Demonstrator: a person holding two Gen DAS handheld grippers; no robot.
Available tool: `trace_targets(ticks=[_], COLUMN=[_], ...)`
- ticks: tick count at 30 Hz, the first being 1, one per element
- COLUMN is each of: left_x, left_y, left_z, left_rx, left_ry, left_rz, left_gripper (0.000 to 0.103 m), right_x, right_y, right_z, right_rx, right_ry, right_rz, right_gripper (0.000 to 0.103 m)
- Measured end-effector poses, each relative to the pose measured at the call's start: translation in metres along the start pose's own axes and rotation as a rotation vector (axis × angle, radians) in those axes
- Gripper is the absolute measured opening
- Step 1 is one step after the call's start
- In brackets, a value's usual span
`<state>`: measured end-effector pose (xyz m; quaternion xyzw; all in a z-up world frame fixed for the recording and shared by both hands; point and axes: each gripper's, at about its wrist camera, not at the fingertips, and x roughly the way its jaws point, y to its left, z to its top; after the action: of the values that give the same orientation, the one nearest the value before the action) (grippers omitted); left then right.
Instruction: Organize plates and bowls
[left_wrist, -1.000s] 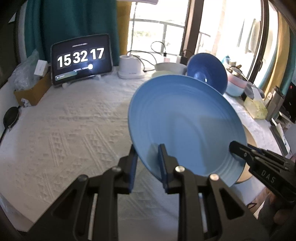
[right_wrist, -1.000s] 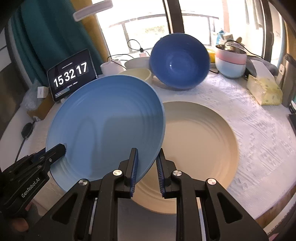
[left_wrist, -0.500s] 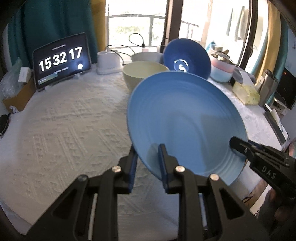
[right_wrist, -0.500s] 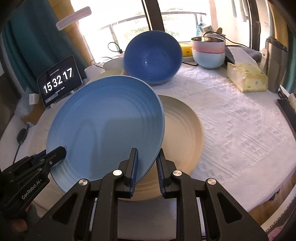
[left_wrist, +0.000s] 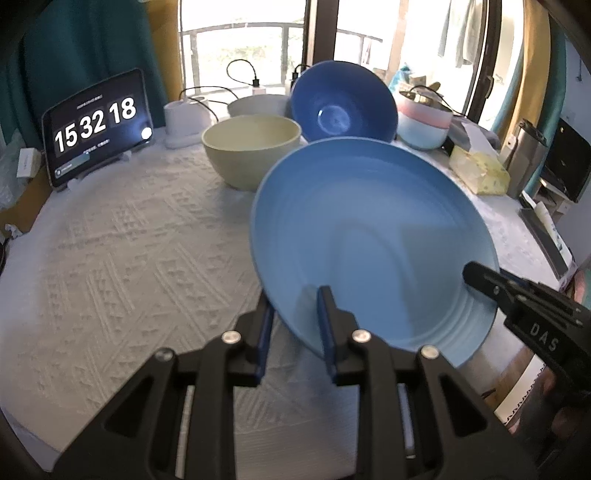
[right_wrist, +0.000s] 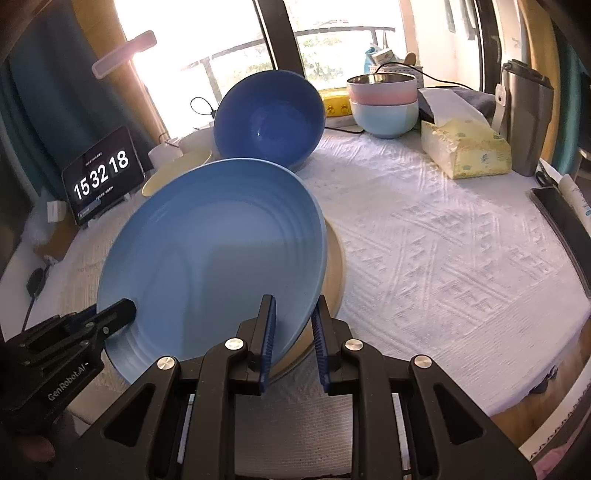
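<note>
Gripping opposite rims, left tongs (left_wrist: 293, 326) and right tongs (right_wrist: 293, 334) hold the light blue plate (right_wrist: 218, 254) tilted. It hangs over the beige plate (right_wrist: 335, 266) at the desk's (right_wrist: 443, 251) near edge.

A round table (right_wrist: 461, 258) under a white, diamond-embossed cloth (left_wrist: 110, 266) fills the room's near space. Behind it, tall windows (left_wrist: 243, 55) with dark frames look onto a balcony railing, and strong daylight pours in, washing out the glass. Teal curtains (left_wrist: 74, 48) hang at the left, with a mustard-yellow curtain (right_wrist: 110, 92) beside them. A tablet clock (left_wrist: 98, 125) stands propped at the table's far left edge, showing 15 32 18. A tissue pack (right_wrist: 465, 147) lies near the right side, close to a grey steel tumbler (right_wrist: 524, 122).
</note>
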<state>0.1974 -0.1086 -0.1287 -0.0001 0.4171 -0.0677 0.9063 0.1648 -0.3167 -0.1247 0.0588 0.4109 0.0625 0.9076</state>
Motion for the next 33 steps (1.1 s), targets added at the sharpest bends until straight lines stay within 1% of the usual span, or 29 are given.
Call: trace_targets(ticks=[7,9,11,13,15,17,20,25,33], left_x=[0.007,0.01,0.011,0.013,0.012,0.012,0.012,0.008,0.006], left_y=[-0.007,-0.007,-0.005,-0.001,0.001,0.002,0.004,0.015,0.029], left_z=[0.001,0.001,0.001,0.002,0.002,0.002,0.001,0.004,0.016], left_rx=[-0.003,-0.002,-0.016,-0.025,-0.027,-0.027,-0.024,-0.05,-0.079], left_ry=[0.034,0.042,0.046,0.051,0.049,0.046,0.047,0.034,0.002], left_rz=[-0.019,-0.007,0.008,0.025,0.026,0.023,0.026,0.046,0.072], left_gripper=[0.027,0.029,0.034,0.035,0.037,0.048,0.048,0.049,0.05], right_x=[-0.002,-0.001,0.001,0.003,0.005,0.006,0.006,0.006,0.007], right_y=[-0.008,-0.012,-0.015,-0.017,-0.02,-0.021,-0.021,-0.021,-0.03], right_z=[0.001,0.001,0.0,-0.001,-0.002,-0.002,-0.002,0.0,0.008], right_rx=[0.018,0.027,0.035,0.04,0.047,0.052,0.052,0.056,0.084], right_ry=[-0.008,-0.004,0.001,0.003,0.01,0.011,0.012,0.016,0.016], right_rz=[-0.005,-0.009,-0.013,-0.023,-0.024,-0.023,-0.023,-0.023,-0.031], right_gripper=[0.022,0.022,0.022,0.022,0.022,0.022,0.022,0.024,0.034])
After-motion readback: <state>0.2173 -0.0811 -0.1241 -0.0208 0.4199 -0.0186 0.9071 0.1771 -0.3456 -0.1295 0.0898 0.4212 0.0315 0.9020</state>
